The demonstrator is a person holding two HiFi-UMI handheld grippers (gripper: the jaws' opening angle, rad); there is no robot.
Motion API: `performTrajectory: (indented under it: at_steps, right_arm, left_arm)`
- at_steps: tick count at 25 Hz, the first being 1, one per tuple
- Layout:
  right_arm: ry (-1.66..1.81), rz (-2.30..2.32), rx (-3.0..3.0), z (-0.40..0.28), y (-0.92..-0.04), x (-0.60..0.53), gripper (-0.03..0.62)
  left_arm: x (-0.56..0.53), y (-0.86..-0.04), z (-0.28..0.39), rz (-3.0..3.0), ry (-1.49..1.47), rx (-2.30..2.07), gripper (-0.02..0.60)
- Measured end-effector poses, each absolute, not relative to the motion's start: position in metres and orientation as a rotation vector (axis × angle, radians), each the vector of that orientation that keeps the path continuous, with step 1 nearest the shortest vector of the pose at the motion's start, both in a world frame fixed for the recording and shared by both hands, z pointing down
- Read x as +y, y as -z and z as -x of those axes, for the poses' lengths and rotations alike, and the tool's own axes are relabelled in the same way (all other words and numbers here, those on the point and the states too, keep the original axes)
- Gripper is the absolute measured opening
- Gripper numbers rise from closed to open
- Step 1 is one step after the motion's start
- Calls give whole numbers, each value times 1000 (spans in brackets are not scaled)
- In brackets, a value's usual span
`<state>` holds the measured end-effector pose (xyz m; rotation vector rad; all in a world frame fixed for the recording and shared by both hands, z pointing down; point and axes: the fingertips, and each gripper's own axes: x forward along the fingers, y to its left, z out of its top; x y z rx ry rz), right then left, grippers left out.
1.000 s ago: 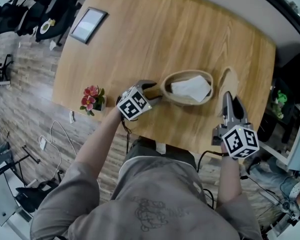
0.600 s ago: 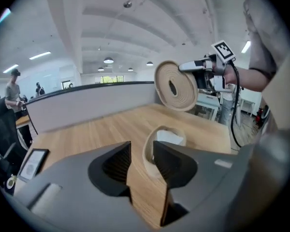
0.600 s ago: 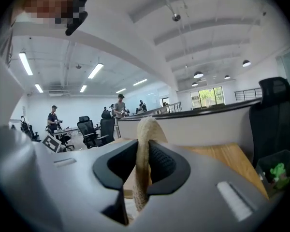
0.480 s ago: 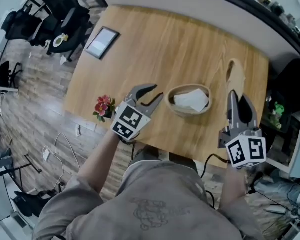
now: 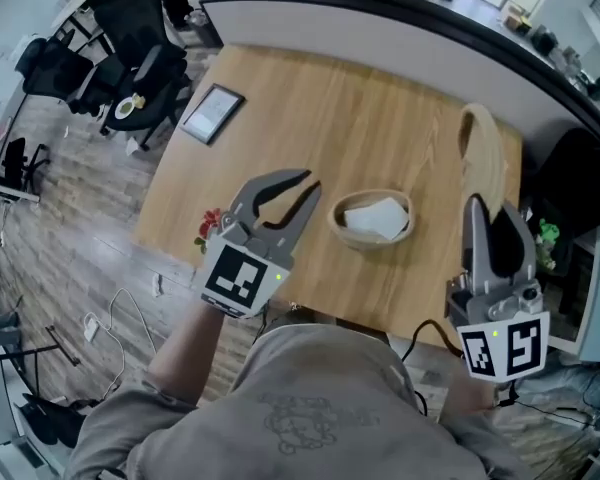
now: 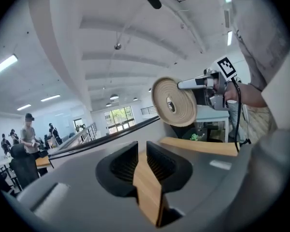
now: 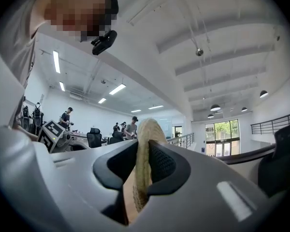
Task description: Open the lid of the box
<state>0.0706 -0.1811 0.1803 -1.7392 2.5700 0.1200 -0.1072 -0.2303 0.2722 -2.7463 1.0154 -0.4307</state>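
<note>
The fingers of the right gripper [image 5: 492,208] pinch the rim of a round woven lid [image 5: 480,148], held on edge in the air over the bench's [image 5: 330,108] right side. The fingers of the left gripper [image 5: 310,182] have just been closing to a narrow gap, with nothing between them. The open woven box [image 5: 365,242], white paper [image 5: 375,213] inside, sits by the bench's near edge, between both grippers.

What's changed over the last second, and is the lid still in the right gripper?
The left gripper has left the rim of the box and lifted clear. Its jaws have just been closing, with nothing between them. The right gripper has risen too, carrying the lid edge-on. Unchanged: the right jaws stay clamped on the lid, and the open box sits on the table, white contents inside.
</note>
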Motion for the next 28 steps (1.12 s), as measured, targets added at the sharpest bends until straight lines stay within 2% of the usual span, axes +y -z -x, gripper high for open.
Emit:
performTrajectory:
  at_steps: [10, 28]
  right_arm:
    - [-155, 1721, 2575, -66, -164, -147, 71]
    - [-80, 1742, 2609, -44, -182, -137, 72]
  left_arm:
    - [-195, -219, 129, 2740, 307, 1218, 0]
    - [-186, -229, 146, 2745, 361, 1205, 0]
